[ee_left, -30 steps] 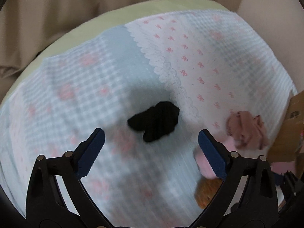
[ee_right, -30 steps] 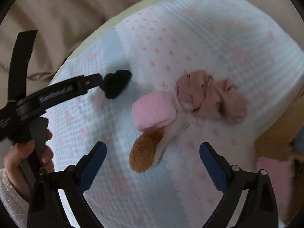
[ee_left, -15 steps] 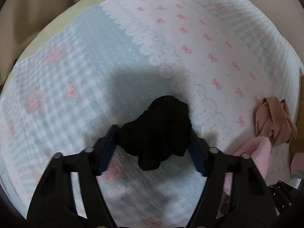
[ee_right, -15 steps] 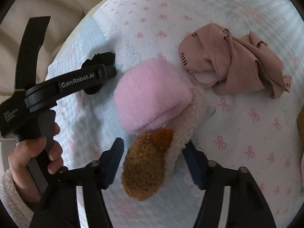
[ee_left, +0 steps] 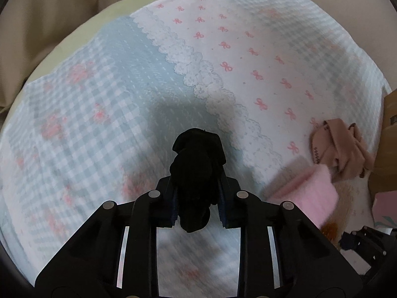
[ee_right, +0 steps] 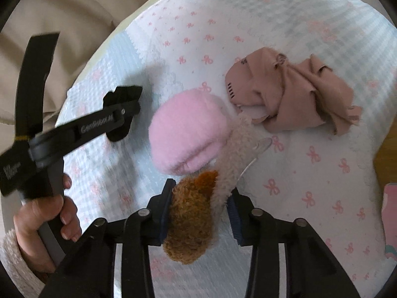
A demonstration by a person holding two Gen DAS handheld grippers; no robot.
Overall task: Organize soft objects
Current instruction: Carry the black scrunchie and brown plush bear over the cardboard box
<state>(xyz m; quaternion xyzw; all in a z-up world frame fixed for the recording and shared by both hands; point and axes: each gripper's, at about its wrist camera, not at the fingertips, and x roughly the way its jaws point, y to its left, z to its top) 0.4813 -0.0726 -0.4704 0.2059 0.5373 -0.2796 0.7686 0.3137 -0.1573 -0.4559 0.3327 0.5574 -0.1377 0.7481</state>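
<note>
The left hand-held gripper (ee_left: 197, 198) has just squeezed shut on a black sock (ee_left: 197, 164). The right hand-held gripper (ee_right: 198, 213) pinches the fuzzy brown-and-pink sock (ee_right: 188, 213), seemingly lying on the blanket (ee_right: 310, 173). Only the right view shows a hand (ee_right: 47, 213).

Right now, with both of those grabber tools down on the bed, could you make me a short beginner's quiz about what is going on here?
1. True or false: the left gripper is shut on the black sock.
2. Which end of the fuzzy sock does the right gripper pinch? A) the pink end B) the brown end C) neither
3. Fill in: the crumpled beige cloth lies loose on the ______.

Key:
1. True; its jaws have just closed, with the sock between them.
2. B; those jaws have just been closing too, and the pads press the brown end.
3. Blanket; no gripper touches the cloth.
</note>
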